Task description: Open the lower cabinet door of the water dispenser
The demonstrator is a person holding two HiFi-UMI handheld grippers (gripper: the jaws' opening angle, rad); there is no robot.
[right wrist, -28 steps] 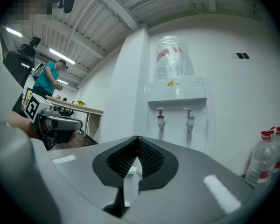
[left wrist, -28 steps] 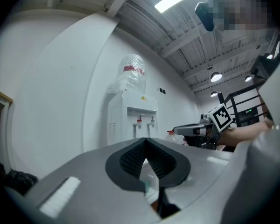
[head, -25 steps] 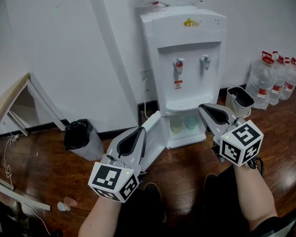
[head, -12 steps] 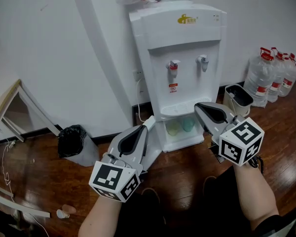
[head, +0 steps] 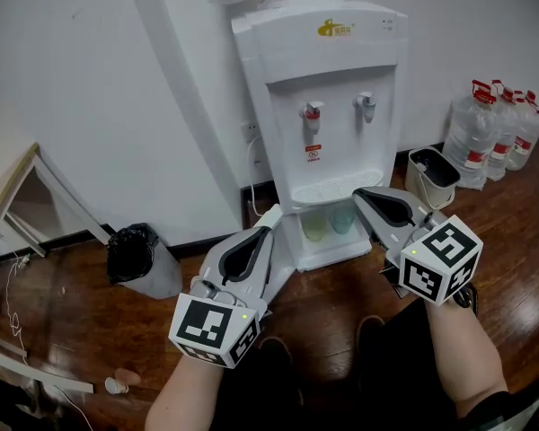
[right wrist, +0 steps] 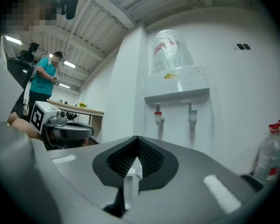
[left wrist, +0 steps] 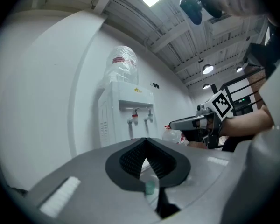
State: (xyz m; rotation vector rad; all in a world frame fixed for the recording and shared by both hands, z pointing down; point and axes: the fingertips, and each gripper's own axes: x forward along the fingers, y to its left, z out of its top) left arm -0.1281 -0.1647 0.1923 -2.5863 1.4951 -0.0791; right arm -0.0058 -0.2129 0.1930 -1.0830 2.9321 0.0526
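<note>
The white water dispenser (head: 323, 106) stands against the wall, with a red and a blue tap. Its lower cabinet door (head: 286, 257) stands swung out to the left, and two pale cups (head: 313, 227) show in the open compartment. My left gripper (head: 269, 223) reaches to the door's upper free edge, with its jaws closed narrowly on it. In the left gripper view the pads (left wrist: 130, 157) meet at the tip with something white between them. My right gripper (head: 359, 194) hangs shut and empty in front of the dispenser's lower right, apart from it.
A black bin (head: 136, 254) sits on the wood floor left of the dispenser. A white pail (head: 431, 173) and several water bottles (head: 472, 146) stand to its right. A wooden frame (head: 18, 196) leans at the far left. A person in teal (right wrist: 42, 83) stands far off.
The left gripper has shifted a little to the right with the door's edge. The view has swung so that the dispenser sits further left. The right gripper has kept still.
</note>
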